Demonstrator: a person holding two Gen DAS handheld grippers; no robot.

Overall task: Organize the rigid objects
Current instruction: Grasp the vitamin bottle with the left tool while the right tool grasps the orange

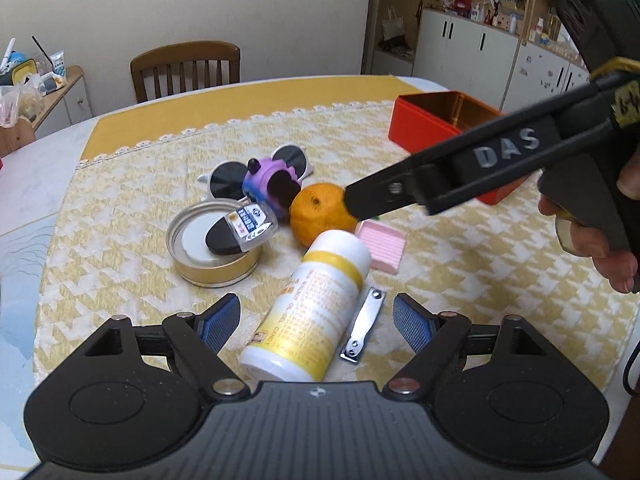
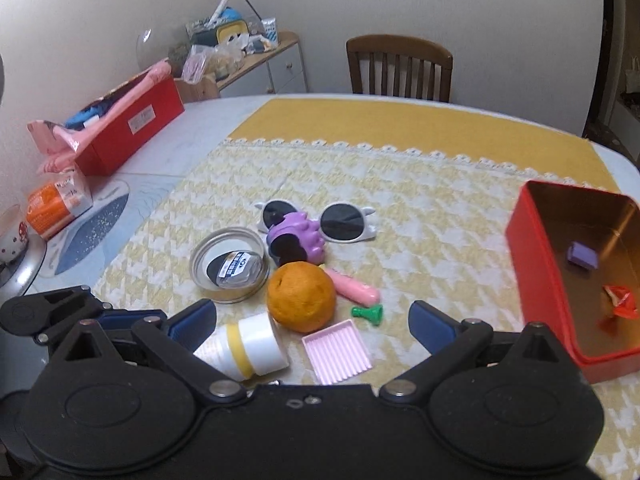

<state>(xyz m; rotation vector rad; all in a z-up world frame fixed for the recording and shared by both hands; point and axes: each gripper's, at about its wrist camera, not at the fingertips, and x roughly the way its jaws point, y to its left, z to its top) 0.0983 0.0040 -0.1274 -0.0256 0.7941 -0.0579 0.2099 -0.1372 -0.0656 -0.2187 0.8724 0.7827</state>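
My left gripper (image 1: 316, 322) is open, low over a lying white bottle with a yellow band (image 1: 308, 312) and a metal nail clipper (image 1: 363, 330). My right gripper (image 2: 312, 326) is open and empty above the orange (image 2: 301, 296), the pink ridged tray (image 2: 338, 350) and the bottle's cap end (image 2: 248, 346). The right gripper's fingers (image 1: 372, 200) also show from the side in the left wrist view, next to the orange (image 1: 320, 214). A red tin (image 2: 576, 272) at the right holds a purple block (image 2: 582, 255) and a red wrapper (image 2: 620, 300).
Sunglasses (image 2: 344, 222), a purple toy (image 2: 298, 240), a round tin lid with a small bottle in it (image 2: 229, 270), a pink tube (image 2: 352, 286) and a green piece (image 2: 368, 314) lie on the yellow cloth. A long red box (image 2: 128, 132) sits far left. A chair (image 2: 400, 66) stands behind the table.
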